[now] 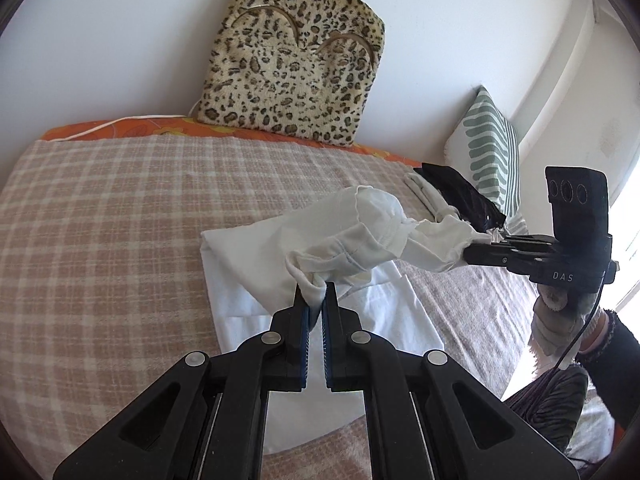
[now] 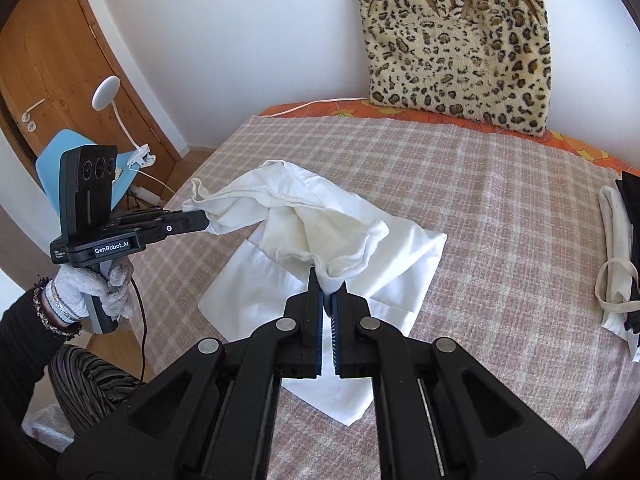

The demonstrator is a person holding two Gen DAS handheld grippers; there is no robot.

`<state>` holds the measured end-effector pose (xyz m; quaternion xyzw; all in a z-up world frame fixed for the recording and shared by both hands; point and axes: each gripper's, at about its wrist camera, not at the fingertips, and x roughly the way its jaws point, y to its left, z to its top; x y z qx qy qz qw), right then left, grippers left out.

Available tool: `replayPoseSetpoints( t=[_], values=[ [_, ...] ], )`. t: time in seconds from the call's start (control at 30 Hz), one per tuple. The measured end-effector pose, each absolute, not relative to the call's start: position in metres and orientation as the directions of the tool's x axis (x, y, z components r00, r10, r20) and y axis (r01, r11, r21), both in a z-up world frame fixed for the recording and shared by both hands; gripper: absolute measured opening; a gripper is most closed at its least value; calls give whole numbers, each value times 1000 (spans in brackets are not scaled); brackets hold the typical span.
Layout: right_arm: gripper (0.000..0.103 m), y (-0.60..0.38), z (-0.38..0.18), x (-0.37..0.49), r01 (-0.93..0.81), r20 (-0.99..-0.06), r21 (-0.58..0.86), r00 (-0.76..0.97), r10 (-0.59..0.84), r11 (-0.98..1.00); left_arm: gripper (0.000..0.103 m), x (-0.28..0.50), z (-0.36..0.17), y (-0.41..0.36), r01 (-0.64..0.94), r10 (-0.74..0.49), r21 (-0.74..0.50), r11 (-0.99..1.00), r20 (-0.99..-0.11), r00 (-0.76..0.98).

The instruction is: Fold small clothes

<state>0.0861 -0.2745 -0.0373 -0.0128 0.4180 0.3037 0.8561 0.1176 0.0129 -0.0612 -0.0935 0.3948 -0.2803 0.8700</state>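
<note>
A white garment [image 1: 360, 236] [image 2: 320, 224] is lifted at one end above the checked bedspread while its other end lies flat. My left gripper [image 1: 314, 294] is shut on one corner of its raised edge; in the right wrist view that same left gripper [image 2: 206, 220] comes in from the left, pinching cloth. My right gripper [image 2: 328, 288] is shut on the other corner, and in the left wrist view the right gripper [image 1: 470, 252] reaches in from the right. The fabric sags between the two grips.
A small stack of folded white and black clothes [image 1: 452, 196] [image 2: 620, 256] lies near the bed's right side. A leopard-print cushion [image 1: 296, 56] leans on the wall; a green striped pillow [image 1: 488, 144] stands beside the stack. A door, blue chair [image 2: 76, 168] and clip lamp stand at left.
</note>
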Motion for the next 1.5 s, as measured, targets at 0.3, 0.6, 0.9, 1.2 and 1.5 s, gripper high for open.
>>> replayPoseSetpoints(
  t=[0.3,0.6,0.9,1.2,1.5],
  values=[
    [5,-266,-92,48,-574,-787,88,461,411,814,4,90,-109,14,434,-483,-281,856,-732,480],
    [5,-264,-97,27,-614,-764,-84,545,345,785,4,70,-109,9,499,-443,-167,851,-737,510],
    [5,-257,-112,-15,-664,-764,-269,588,265,698,24,43,-108,23,502,-368,-82,861,-781,504],
    [55,-289,-93,-11,-600,-752,6,524,399,800,27,51,-99,44,387,-485,-318,865,-724,490],
    [55,-324,-111,10,-406,-704,453,384,598,794,27,51,-104,43,322,-566,-465,824,-698,440]
  ],
)
